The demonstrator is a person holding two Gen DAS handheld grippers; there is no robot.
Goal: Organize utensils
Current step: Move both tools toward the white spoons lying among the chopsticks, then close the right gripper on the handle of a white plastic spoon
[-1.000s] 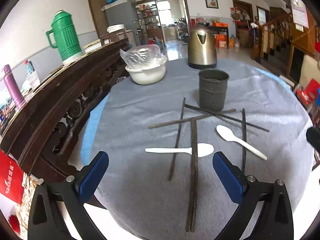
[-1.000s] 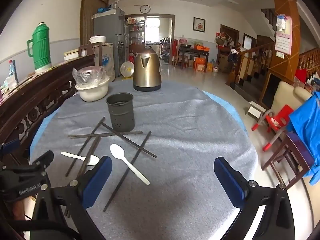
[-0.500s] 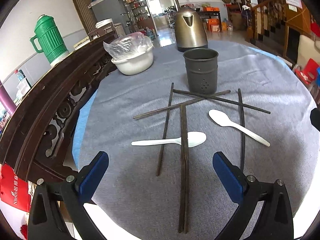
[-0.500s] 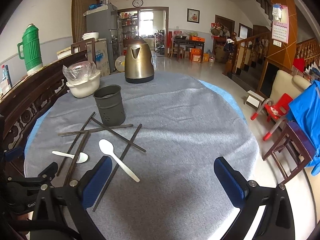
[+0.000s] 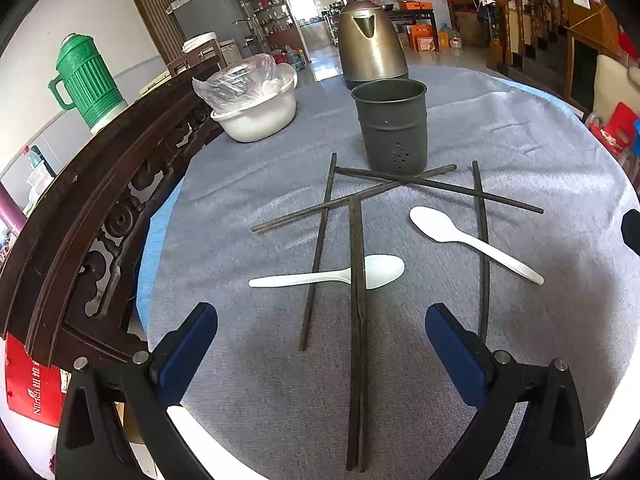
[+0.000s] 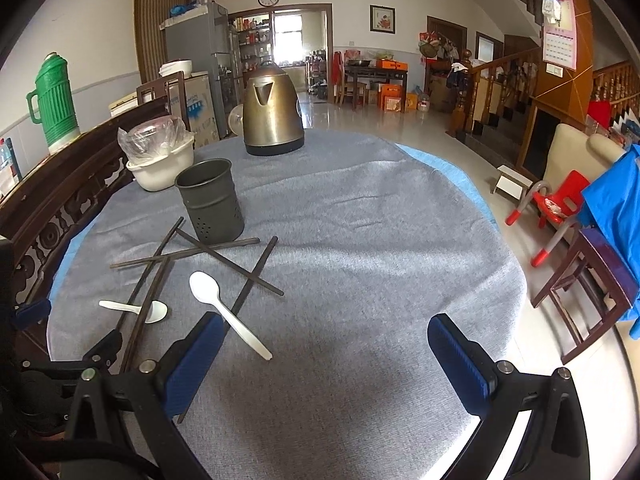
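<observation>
Blue-padded hand-held gripper (image 5: 322, 344) agape (holding nothing).

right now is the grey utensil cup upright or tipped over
Upright. The grey utensil cup stands on its base on the tablecloth, open rim facing up; no utensil sticks out of it.

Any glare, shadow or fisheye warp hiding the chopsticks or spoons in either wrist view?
Left wrist view: sharp; a soft shadow lies on the grey cloth near the open left gripper; chopsticks and spoons stay clear. Right wrist view: edges bow, the kettle shines, nothing washed out; right gripper open.
</observation>
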